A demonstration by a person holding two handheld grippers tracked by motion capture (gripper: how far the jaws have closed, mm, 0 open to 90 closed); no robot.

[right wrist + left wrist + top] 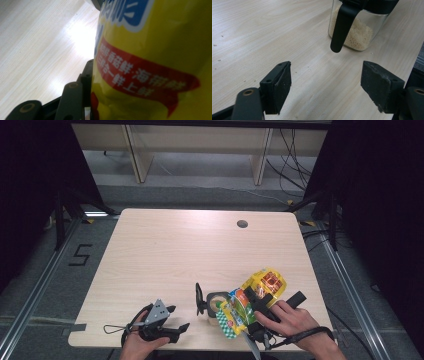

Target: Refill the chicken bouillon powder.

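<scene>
Your right gripper (262,306) sits at the near right edge of the pale wooden table (165,250), its jaws clamped on a glossy yellow seasoning pouch with a red banner and blue lettering (264,284). In the right gripper view that pouch (155,57) presses against the 1 jaw you can see; the other jaw is hidden behind it, and the pouch's edges are cut off by the frame. From above, your right hand (290,319) covers much of the gripper body. A second packet, green and orange with a checked end (234,314), lies against the yellow pouch, though you cannot tell whether the jaws grip it too.

Just left of the pouches stands a clear glass jar of pale granules (216,304), with its black lid (199,299) hinged up. In the left gripper view the jar (357,32) is cut off at the top, and a black clasp (342,27) hangs down its front.

Your left gripper (175,317) rests near the table's front edge, well apart from the jar, its 2 jaws spread wide with nothing between them.
</scene>
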